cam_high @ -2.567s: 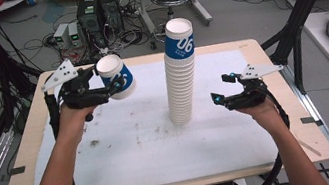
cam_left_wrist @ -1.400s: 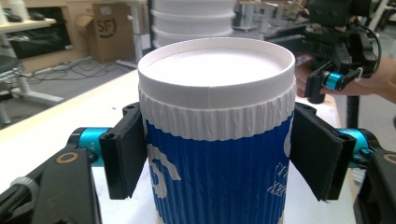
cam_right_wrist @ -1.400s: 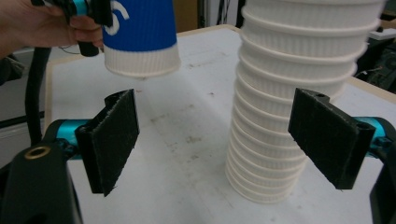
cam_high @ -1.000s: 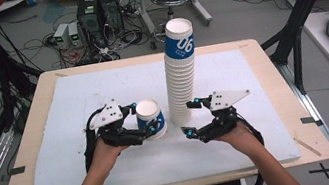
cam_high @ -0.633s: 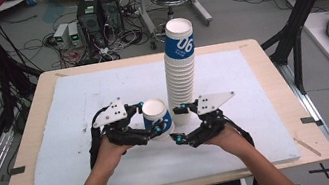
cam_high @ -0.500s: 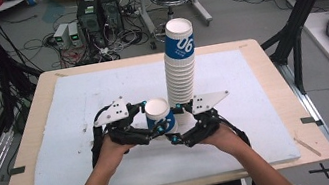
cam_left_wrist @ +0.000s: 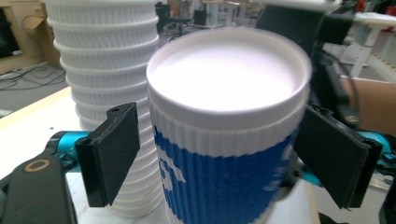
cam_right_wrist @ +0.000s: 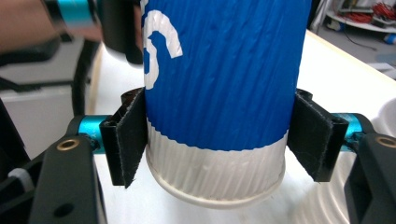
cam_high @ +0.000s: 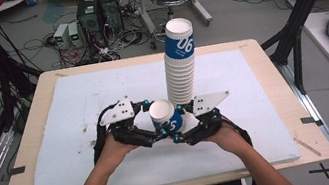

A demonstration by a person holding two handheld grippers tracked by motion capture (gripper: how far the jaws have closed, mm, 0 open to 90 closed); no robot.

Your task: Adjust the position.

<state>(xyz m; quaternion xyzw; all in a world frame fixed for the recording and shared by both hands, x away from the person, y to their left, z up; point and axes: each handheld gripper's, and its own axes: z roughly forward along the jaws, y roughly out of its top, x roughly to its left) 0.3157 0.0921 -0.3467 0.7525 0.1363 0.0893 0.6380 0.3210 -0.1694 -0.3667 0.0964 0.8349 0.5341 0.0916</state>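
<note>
Right now I see a single blue-and-white paper cup (cam_high: 166,117) held just above the white mat (cam_high: 79,111), tilted, at 6 o'clock from the tall cup stack (cam_high: 179,64) and close to it. My right gripper (cam_right_wrist: 217,140) has both pads pressed on the cup's lower body, near its base. My left gripper (cam_left_wrist: 219,154) brackets the cup under its rim with gaps on both sides, so it reads as open.
</note>
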